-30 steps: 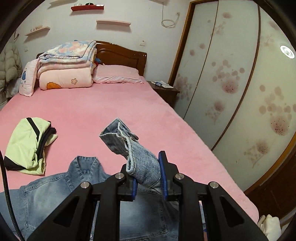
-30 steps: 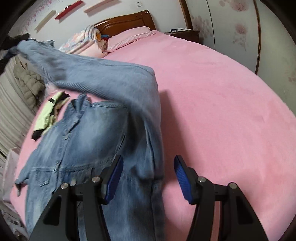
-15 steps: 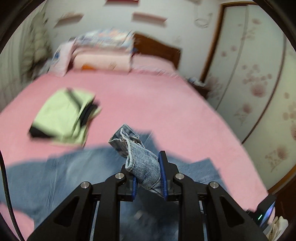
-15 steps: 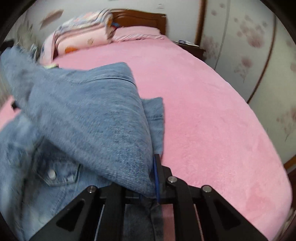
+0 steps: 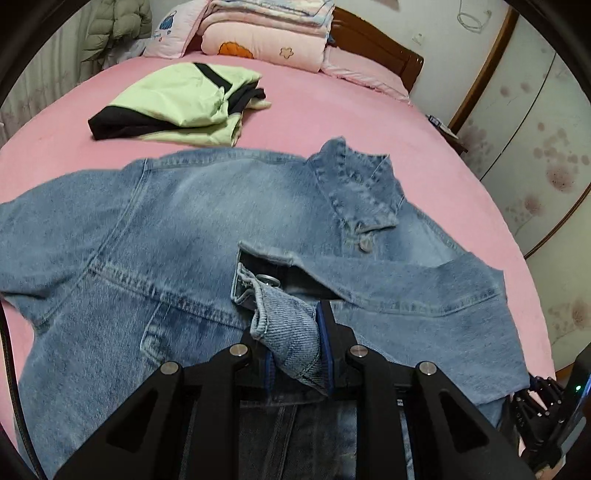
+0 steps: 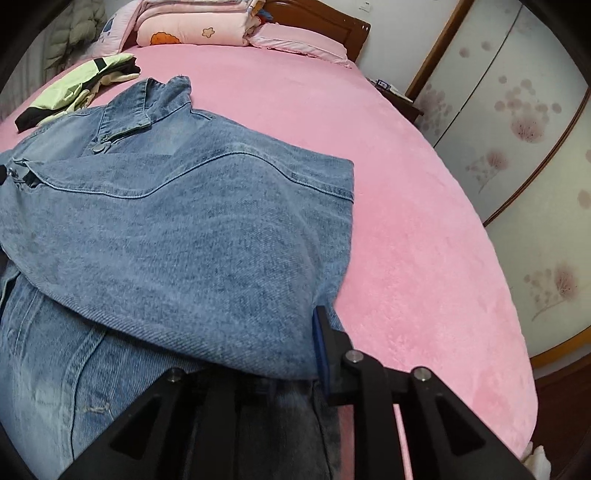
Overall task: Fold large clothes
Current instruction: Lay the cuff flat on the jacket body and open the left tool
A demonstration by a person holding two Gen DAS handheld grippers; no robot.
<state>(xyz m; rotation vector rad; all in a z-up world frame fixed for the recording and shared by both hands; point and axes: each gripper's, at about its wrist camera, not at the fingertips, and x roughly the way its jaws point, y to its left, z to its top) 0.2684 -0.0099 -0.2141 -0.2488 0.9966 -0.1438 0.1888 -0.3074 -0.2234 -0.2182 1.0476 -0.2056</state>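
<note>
A denim jacket (image 6: 177, 221) lies on the pink bed (image 6: 406, 221), collar toward the headboard, one sleeve folded across its front. The right gripper (image 6: 295, 354) has the fold's near edge between its jaws, which are opening (only one blue pad shows; denim covers the other). A folded green garment (image 6: 74, 92) lies near the collar. Stacked quilts (image 6: 192, 26) and a pillow (image 6: 303, 44) sit at the headboard.
</note>
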